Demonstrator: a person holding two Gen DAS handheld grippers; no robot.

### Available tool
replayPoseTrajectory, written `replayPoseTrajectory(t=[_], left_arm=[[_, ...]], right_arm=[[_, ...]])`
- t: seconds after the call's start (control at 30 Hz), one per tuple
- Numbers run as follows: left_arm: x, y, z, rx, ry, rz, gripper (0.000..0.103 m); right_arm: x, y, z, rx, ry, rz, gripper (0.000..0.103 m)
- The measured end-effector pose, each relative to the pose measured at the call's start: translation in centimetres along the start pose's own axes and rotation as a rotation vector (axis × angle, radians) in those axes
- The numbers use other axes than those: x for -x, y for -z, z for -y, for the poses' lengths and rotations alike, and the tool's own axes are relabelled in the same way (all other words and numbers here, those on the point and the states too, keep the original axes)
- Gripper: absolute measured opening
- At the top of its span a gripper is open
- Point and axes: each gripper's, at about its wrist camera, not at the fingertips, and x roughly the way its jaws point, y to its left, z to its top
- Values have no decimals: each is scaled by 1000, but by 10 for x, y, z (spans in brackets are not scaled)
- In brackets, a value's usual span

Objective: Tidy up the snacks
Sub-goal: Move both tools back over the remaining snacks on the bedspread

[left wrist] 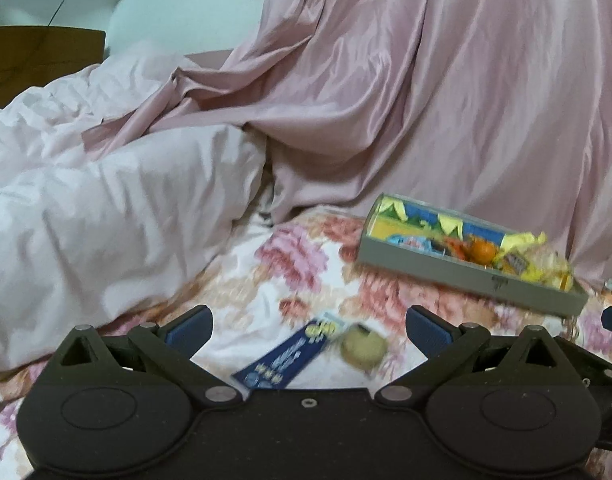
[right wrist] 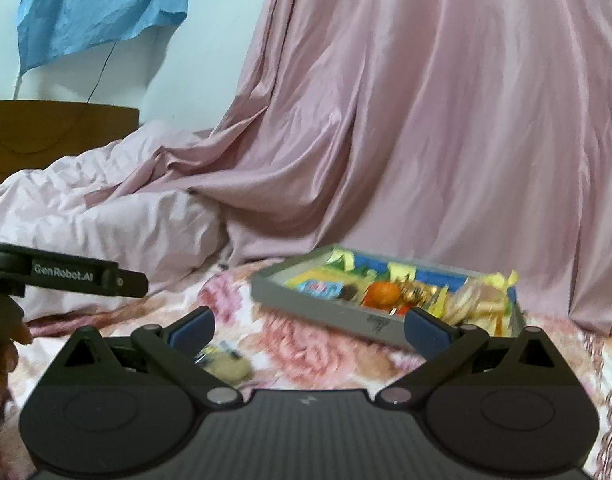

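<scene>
Snack box [left wrist: 458,268] rests on floral bedspread [left wrist: 306,280] before pink drape [left wrist: 446,100].

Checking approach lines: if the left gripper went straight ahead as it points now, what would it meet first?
Probably the dark blue snack packet and the round beige snack beside it, lying on the floral bedspread between its open fingers; depth is unclear.

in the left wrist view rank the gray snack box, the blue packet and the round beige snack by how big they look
1. gray snack box, though farther away
2. blue packet
3. round beige snack, smallest
</scene>
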Motion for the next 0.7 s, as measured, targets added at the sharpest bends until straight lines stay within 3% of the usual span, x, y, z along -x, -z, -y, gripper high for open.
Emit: replayPoseTrajectory(t=[0.33,0.7], left_arm=[[2,26,-22,-22,-28,-75,102],[-24,31,-32,-40,-33,-137,102]], right_arm=[[6,25,-22,-32,-29,-156,103],[-14,36,-22,-58,-31,-260,103]])
